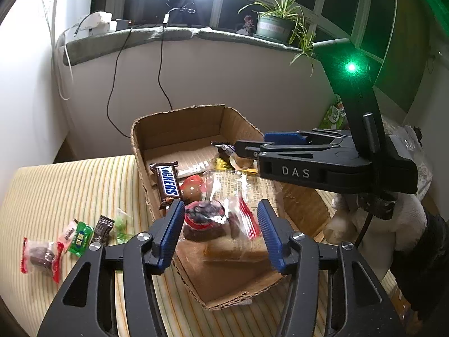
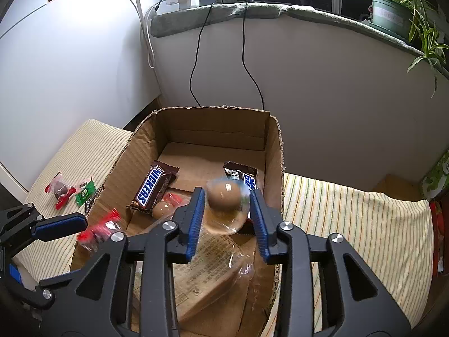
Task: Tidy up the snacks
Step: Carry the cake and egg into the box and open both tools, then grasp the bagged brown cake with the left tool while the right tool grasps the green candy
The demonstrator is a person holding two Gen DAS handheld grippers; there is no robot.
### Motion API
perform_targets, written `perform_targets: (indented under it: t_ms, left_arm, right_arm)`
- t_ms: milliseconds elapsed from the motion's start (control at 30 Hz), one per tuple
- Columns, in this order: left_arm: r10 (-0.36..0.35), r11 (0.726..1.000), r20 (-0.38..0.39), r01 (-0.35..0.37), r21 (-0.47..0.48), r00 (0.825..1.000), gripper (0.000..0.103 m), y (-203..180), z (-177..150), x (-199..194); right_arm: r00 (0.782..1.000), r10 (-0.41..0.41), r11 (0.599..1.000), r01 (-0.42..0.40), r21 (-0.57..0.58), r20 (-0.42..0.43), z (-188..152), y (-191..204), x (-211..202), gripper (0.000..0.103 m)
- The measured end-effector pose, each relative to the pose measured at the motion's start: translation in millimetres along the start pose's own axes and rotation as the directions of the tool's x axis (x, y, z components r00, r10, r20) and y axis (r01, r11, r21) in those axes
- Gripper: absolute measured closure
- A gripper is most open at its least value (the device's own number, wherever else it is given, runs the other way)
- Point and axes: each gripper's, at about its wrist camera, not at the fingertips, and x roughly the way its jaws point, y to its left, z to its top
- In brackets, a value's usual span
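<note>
I'm watching left gripper (image 1: 221, 234) standing spread over red-wrapped candy (image 1: 206, 216) in cardboard box (image 1: 179, 123); right gripper (image 2: 228, 219) spread, blurred packaged egg (image 2: 224, 196) between pads, seemingly dropping. Light, crinkly, slippery; I'm favouring pinching wrapper body.

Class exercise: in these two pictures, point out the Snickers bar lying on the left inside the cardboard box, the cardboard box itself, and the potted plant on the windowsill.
Snickers bar (image 2: 151, 187), right wrist view, on the blue lettering of the wrapper.
Cardboard box (image 2: 216, 129), right wrist view, on the inner face of its far wall.
Potted plant (image 1: 273, 28), left wrist view, on the green pot.
</note>
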Motion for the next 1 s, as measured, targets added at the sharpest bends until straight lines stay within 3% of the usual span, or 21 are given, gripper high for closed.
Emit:
perform_targets:
  t_ms: [33, 100, 300, 1000]
  left_arm:
    - [-0.001, 1.000, 0.001, 0.001, 0.000, 1.000, 0.050, 0.1, -0.2, -0.2]
    - [-0.002, 1.000, 0.000, 0.002, -0.001, 1.000, 0.050, 0.0, -0.5, -0.6]
    - [-0.006, 1.000, 0.003, 0.006, -0.008, 1.000, 0.050, 1.7, -3.4, -5.2]
    - [0.061, 0.994, 0.050, -0.055, -0.098, 0.997, 0.048, 49.2, -24.6, -52.8]
  right_arm:
    - [1.000, -0.004, 1.000, 0.004, -0.001, 0.006, 0.0, 0.7, -1.3, 0.045]
    - [1.000, -0.014, 1.000, 0.014, -0.005, 0.017, 0.4, 1.8, -4.4, 0.036]
    - [0.999, -0.025, 1.000, 0.025, -0.012, 0.030, 1.9, 5.7, -9.4, 0.022]
    - [0.998, 0.006, 0.999, -0.004, -0.037, 0.058, 0.7, 42.0, -33.1, 0.017]
